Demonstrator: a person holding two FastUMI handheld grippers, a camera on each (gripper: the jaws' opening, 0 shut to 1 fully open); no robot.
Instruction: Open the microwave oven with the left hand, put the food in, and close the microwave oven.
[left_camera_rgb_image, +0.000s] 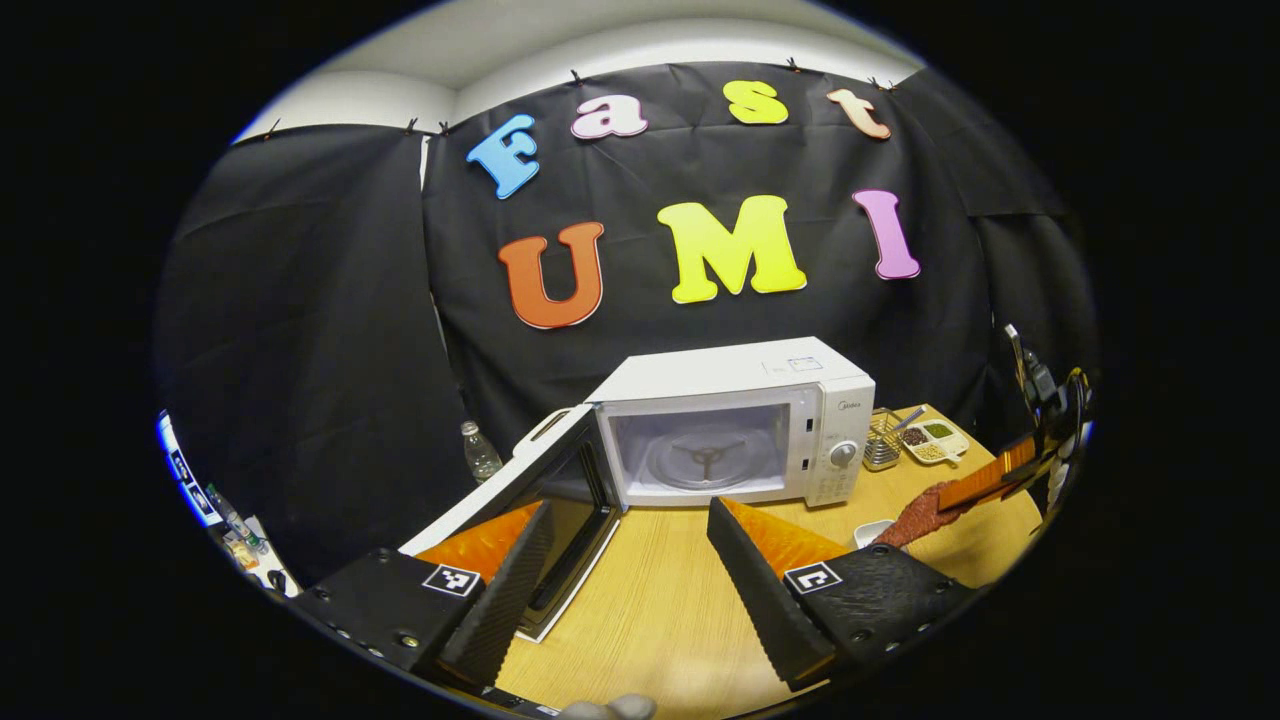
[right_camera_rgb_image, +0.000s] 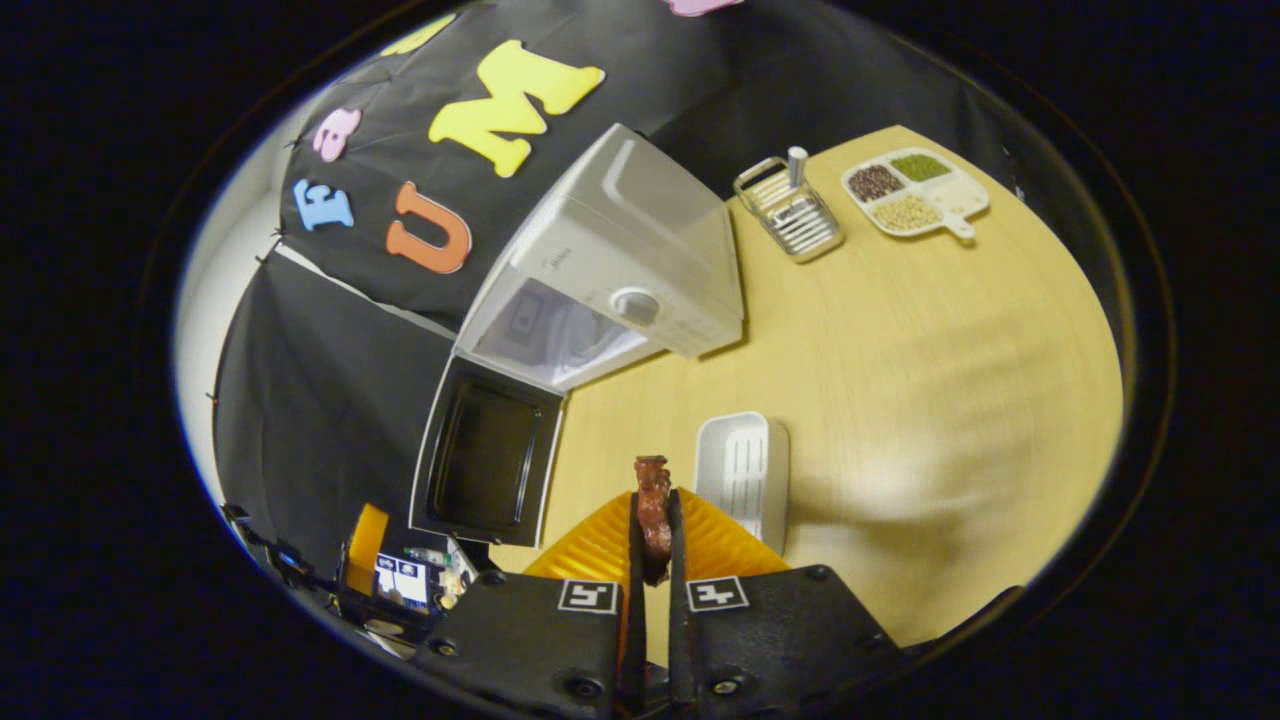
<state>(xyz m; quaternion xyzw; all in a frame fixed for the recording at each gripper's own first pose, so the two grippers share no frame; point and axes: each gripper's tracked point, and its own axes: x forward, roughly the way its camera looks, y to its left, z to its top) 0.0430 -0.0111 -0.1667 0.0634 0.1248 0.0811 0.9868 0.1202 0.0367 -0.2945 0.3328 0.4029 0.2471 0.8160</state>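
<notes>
A white microwave oven (left_camera_rgb_image: 735, 425) stands on the wooden table (left_camera_rgb_image: 660, 590) with its door (left_camera_rgb_image: 545, 490) swung open to the left; the glass turntable shows inside. My left gripper (left_camera_rgb_image: 625, 535) is open in front of it, holding nothing, its left finger close to the door. A reddish-brown strip of food (right_camera_rgb_image: 652, 515) is pinched between the fingers of my right gripper (right_camera_rgb_image: 651, 520), above the table and in front of the microwave (right_camera_rgb_image: 610, 290). In the left gripper view, the same food (left_camera_rgb_image: 915, 515) and right gripper (left_camera_rgb_image: 990, 480) show at the right.
A white rectangular dish (right_camera_rgb_image: 745, 470) lies on the table near the right gripper. Farther back are a wire basket (right_camera_rgb_image: 790, 210) and a divided plate of beans (right_camera_rgb_image: 915, 195). A plastic bottle (left_camera_rgb_image: 480, 452) stands left of the microwave.
</notes>
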